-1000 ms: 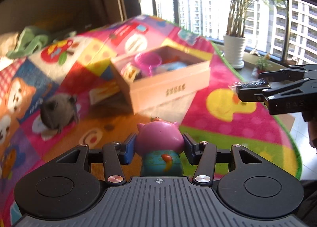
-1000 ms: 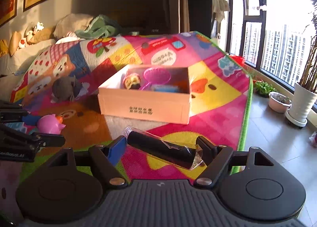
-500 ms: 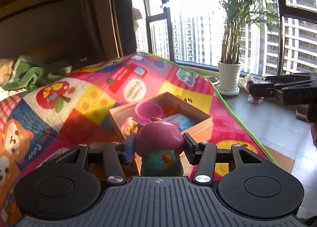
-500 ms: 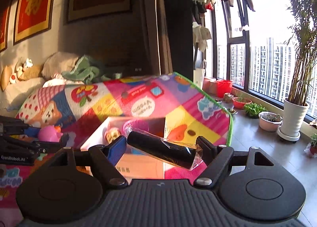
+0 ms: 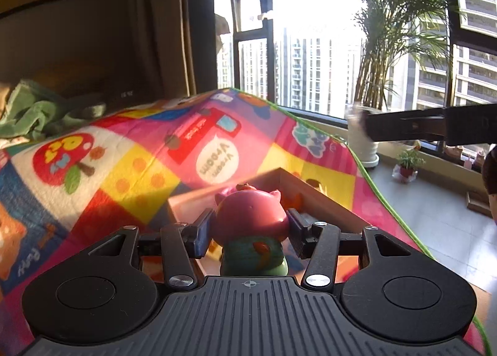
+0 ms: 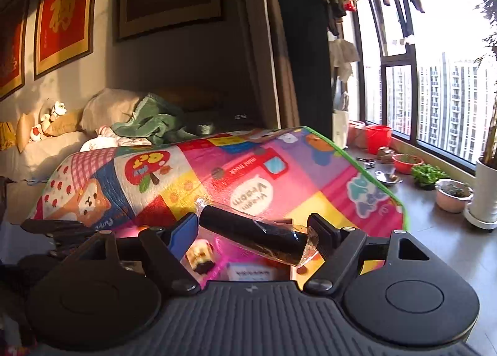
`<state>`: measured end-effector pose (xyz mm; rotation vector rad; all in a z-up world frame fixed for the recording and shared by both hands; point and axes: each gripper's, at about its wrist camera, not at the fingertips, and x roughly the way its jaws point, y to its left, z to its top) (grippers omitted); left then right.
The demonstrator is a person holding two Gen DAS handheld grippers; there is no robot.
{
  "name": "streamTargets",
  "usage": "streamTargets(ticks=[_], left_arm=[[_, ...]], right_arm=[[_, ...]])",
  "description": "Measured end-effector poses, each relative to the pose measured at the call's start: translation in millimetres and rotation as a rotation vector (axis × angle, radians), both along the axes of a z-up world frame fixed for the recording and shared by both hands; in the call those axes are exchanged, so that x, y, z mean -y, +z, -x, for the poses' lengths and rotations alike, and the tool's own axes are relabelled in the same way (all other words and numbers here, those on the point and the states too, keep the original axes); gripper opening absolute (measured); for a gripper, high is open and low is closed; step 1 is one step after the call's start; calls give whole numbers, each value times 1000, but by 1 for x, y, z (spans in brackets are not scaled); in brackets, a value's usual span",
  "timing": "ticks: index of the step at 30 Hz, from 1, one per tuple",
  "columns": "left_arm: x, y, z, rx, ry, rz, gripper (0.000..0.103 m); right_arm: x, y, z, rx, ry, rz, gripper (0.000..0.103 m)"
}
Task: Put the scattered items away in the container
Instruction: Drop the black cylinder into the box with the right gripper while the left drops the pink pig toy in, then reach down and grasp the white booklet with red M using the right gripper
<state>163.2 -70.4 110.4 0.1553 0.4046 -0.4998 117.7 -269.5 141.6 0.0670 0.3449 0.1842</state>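
My left gripper (image 5: 251, 231) hovers over the near part of the cardboard box (image 5: 313, 189). A pink pig toy with a green body (image 5: 250, 219) stands upright between its pads. The jaws are opening, but both pads still touch the pig's head. My right gripper (image 6: 254, 231) is shut on a black cylinder in clear wrap (image 6: 254, 236), which lies slanted across the pads. Below it, inside the box, I see a yellow-and-white toy (image 6: 200, 258) and a small printed carton (image 6: 251, 273). The right gripper also shows side-on at the right edge of the left wrist view.
The box sits on a colourful play mat (image 5: 139, 169) with a green border. Right of the mat is tiled floor with a potted palm (image 5: 363, 141), small plant pots (image 6: 453, 199) and a red bucket (image 6: 379, 138) along the window. Pillows and a green blanket (image 6: 152, 123) lie behind.
Both grippers have risen and moved forward with their loads and now hang over the box. The grey plush and the box's front wall have dropped out of view.
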Motion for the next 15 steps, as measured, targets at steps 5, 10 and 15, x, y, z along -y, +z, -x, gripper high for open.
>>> streamTargets(ticks=[5, 10, 15], left_arm=[[-21, -21, -19, -84, 48, 53, 90], [-68, -46, 12, -99, 159, 15, 98], [-108, -72, 31, -163, 306, 7, 102]], right_arm=[[-15, -13, -52, -123, 29, -72, 87], [-17, -30, -59, -147, 21, -68, 87], [-37, -50, -77, -231, 31, -44, 85]])
